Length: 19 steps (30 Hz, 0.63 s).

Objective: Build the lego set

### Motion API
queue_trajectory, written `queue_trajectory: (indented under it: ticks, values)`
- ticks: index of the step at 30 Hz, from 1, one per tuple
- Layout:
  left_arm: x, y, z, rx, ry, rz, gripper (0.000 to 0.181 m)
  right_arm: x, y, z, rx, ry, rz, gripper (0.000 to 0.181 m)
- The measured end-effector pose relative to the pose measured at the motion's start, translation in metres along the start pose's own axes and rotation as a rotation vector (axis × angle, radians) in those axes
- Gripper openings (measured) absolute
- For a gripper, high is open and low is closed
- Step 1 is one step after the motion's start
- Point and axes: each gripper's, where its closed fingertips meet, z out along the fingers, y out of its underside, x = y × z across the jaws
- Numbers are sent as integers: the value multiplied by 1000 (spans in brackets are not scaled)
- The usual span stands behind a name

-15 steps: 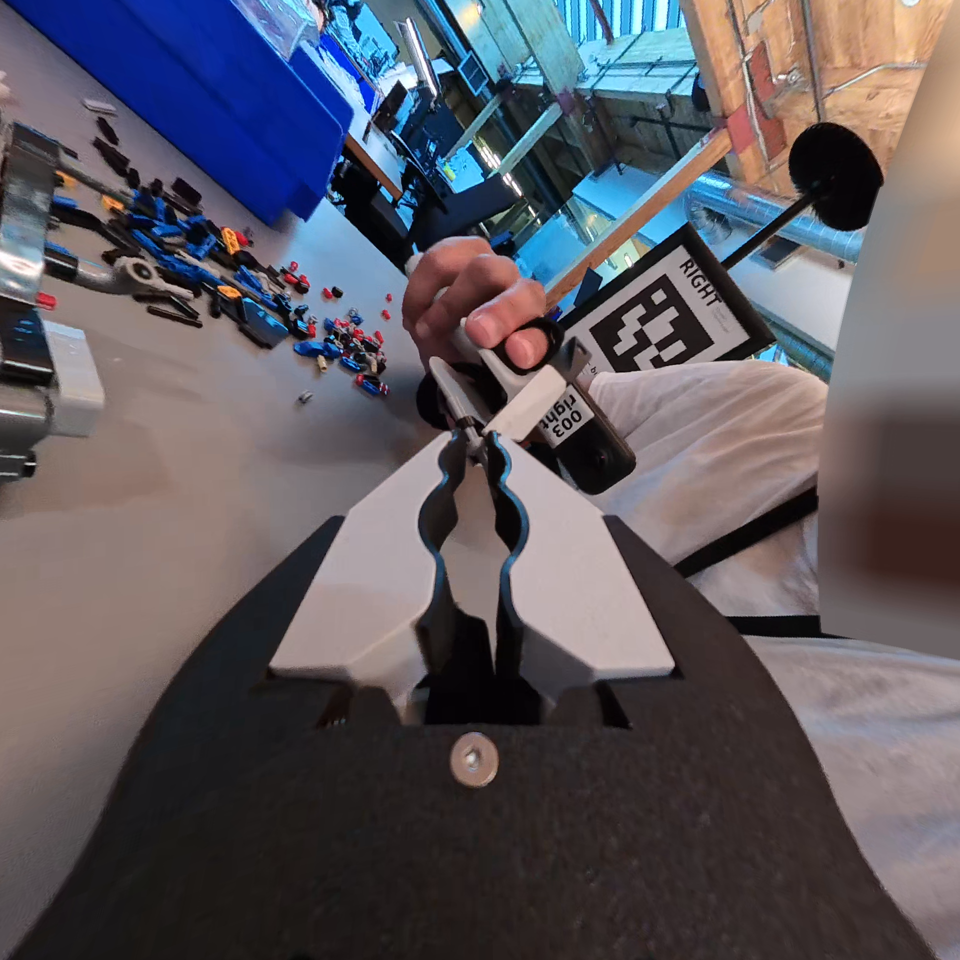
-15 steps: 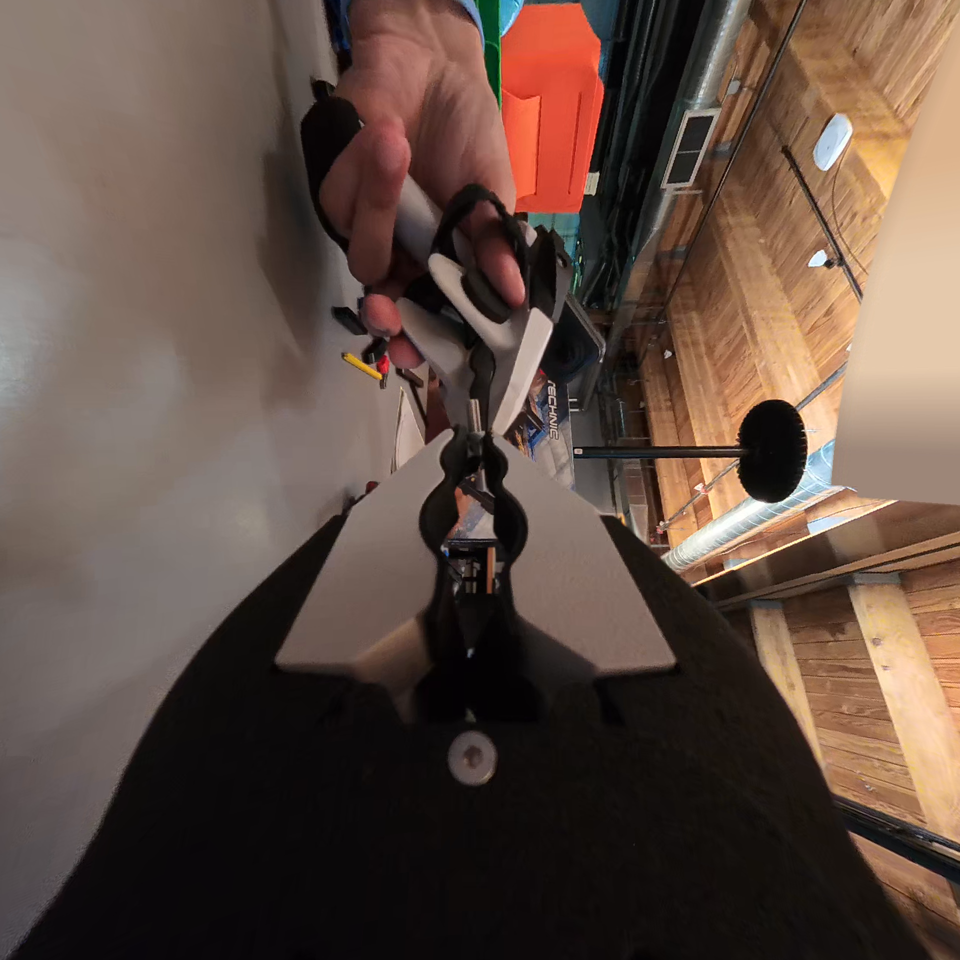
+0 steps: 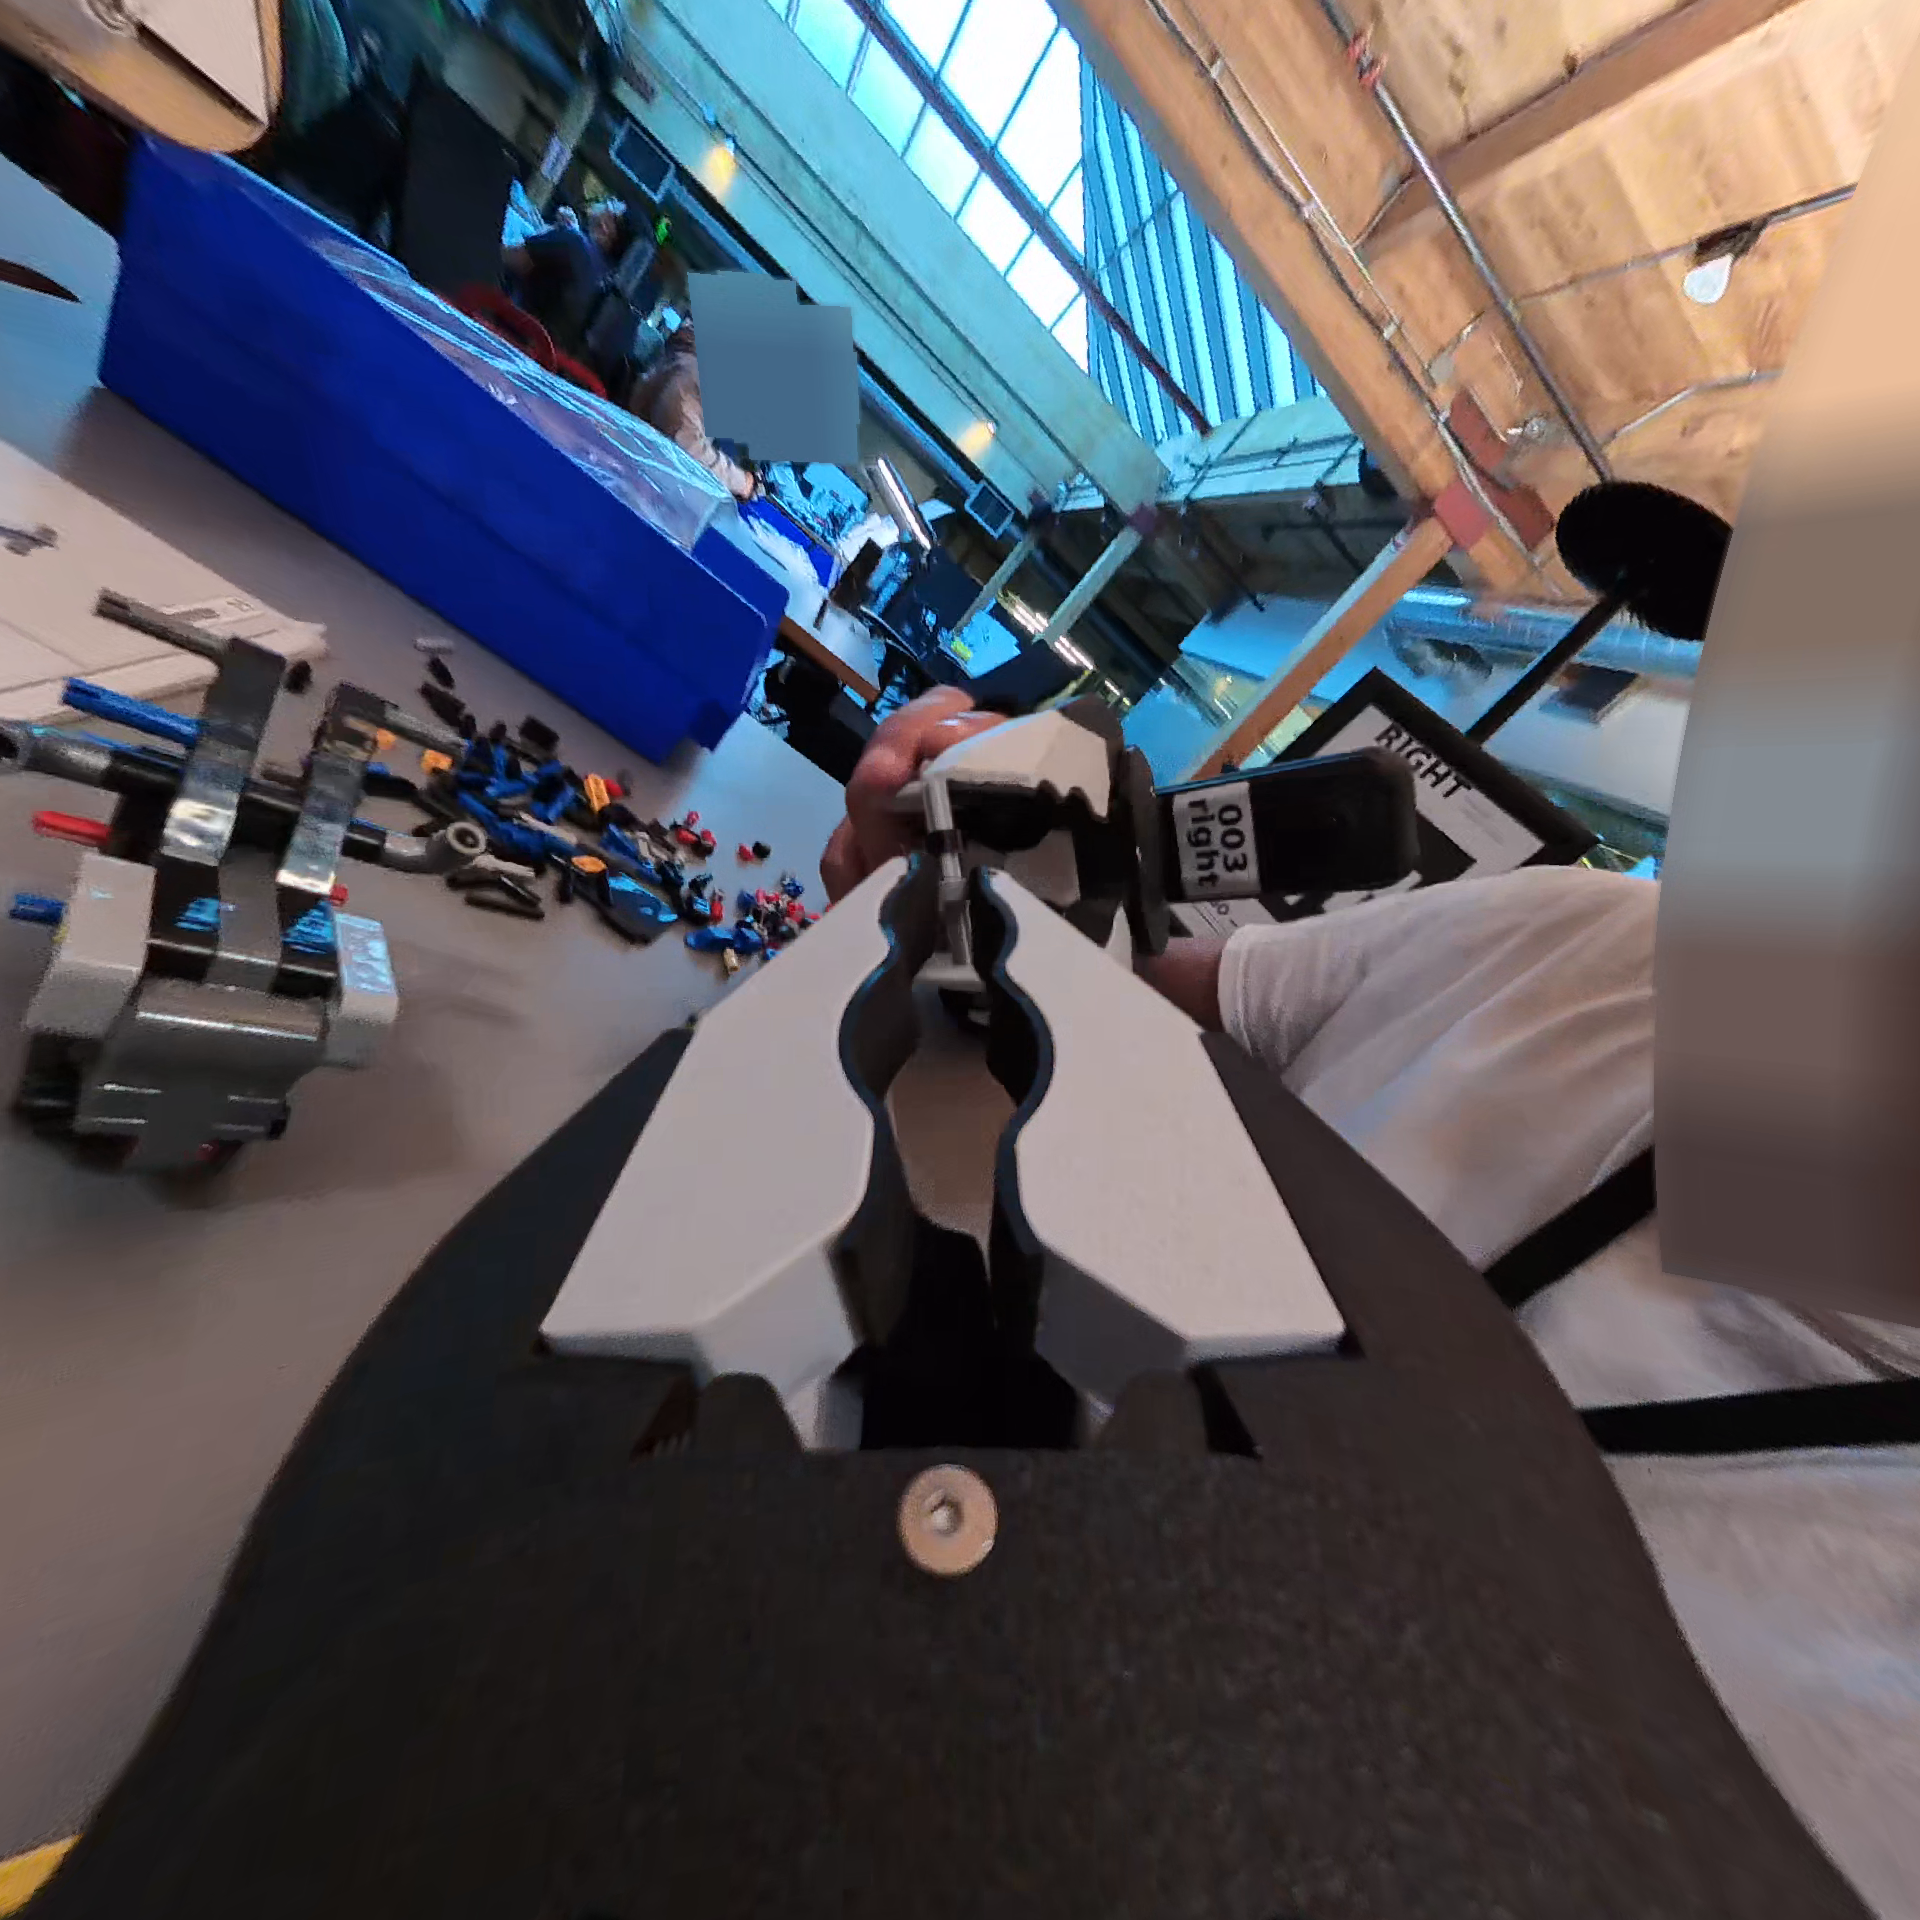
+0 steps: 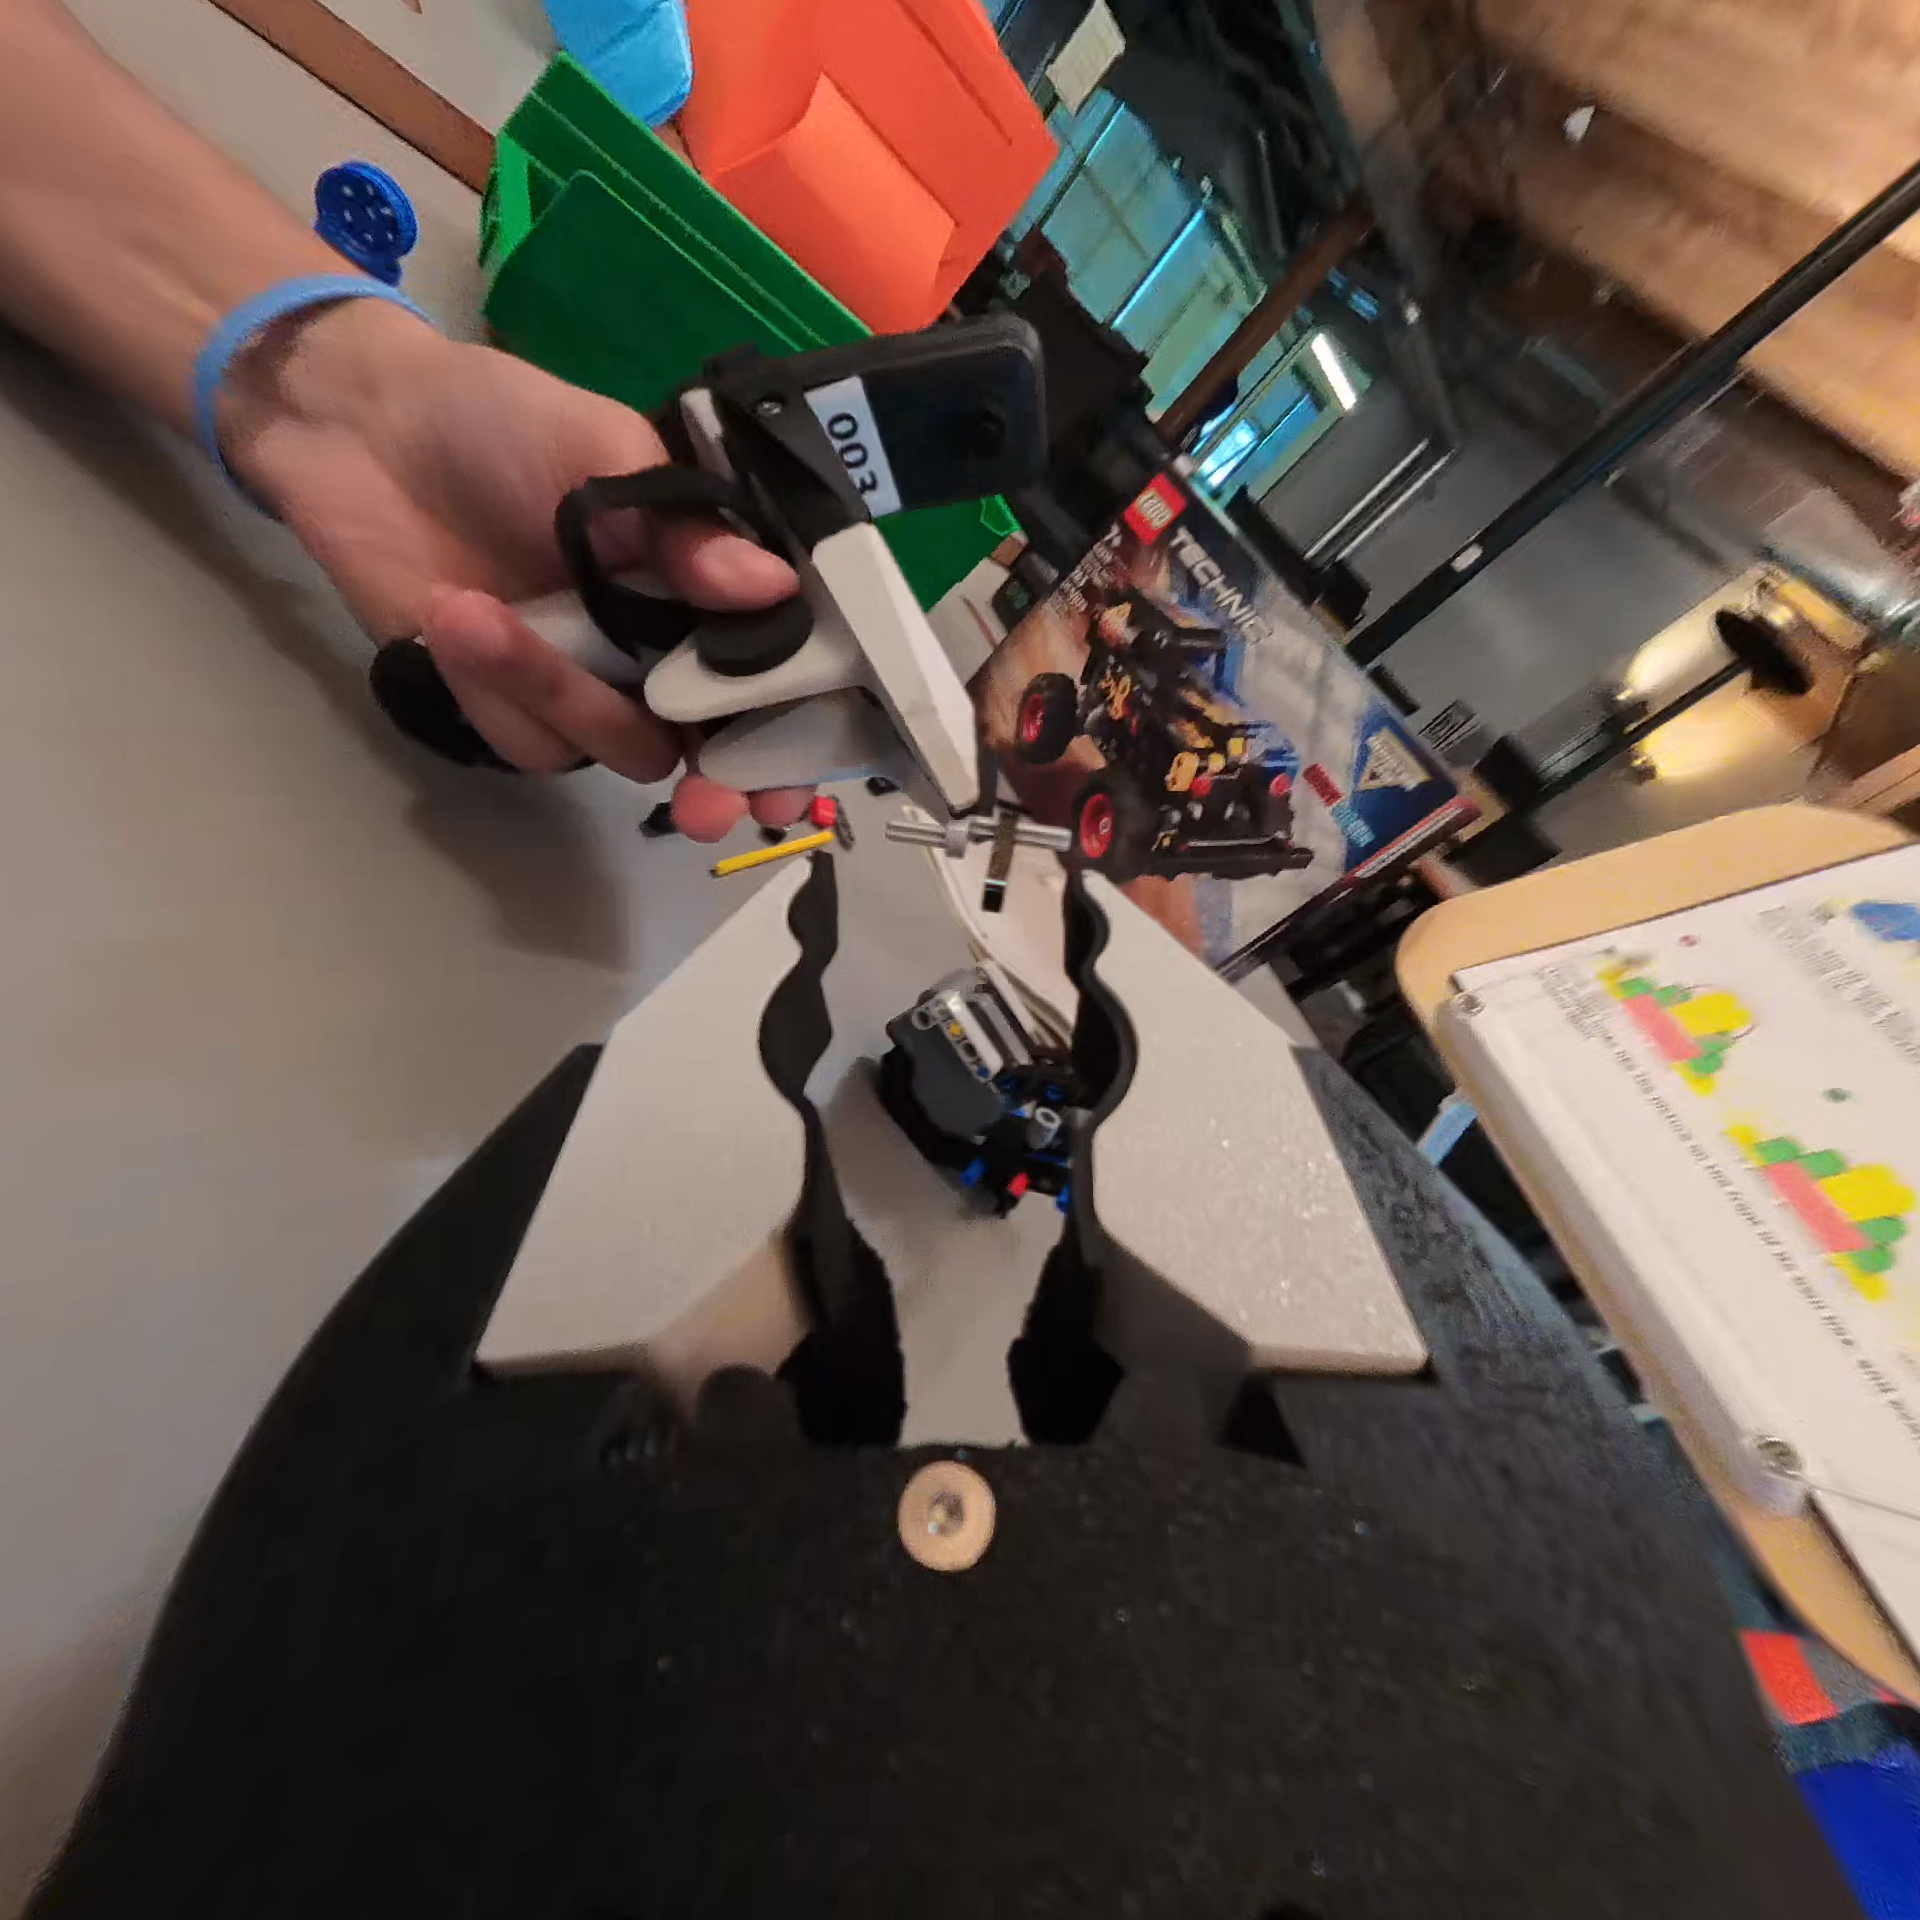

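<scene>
Each wrist camera looks along its own hand-held gripper, tilted, close above the bench point(image 3: 312, 1299); both share the small axle piece point(image 4: 977, 834) (12 o'clock).

Ahead of the right gripper point(image 4: 940, 894), the left gripper point(image 4: 961, 805) and its grey axle piece point(image 4: 977, 834) bar the way. Below lies the half-built model point(image 4: 971, 1081); bare worktop point(image 4: 208, 935) opens leftward.

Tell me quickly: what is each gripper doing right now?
Left gripper: shut on the small grey axle piece.
Right gripper: open, holding nothing.
</scene>
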Motion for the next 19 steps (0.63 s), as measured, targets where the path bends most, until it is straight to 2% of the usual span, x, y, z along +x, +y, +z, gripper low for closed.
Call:
queue_trajectory:
  ticks: [5, 7, 12, 19]
  values:
    - [-13, -3, 0, 55, -135, 97, 4, 0, 14, 11, -157, 40, -10, 33]
    - [-14, -1, 2, 49, -176, 141, 4, -1, 20, 15, -209, 37, -18, 36]
    - [-15, 9, 9, 0, -217, 189, 4, -1, 25, 16, -236, 47, -35, 26]
    - [-20, 15, 11, -27, -233, 174, 4, -6, 33, 15, -290, 22, -68, 25]
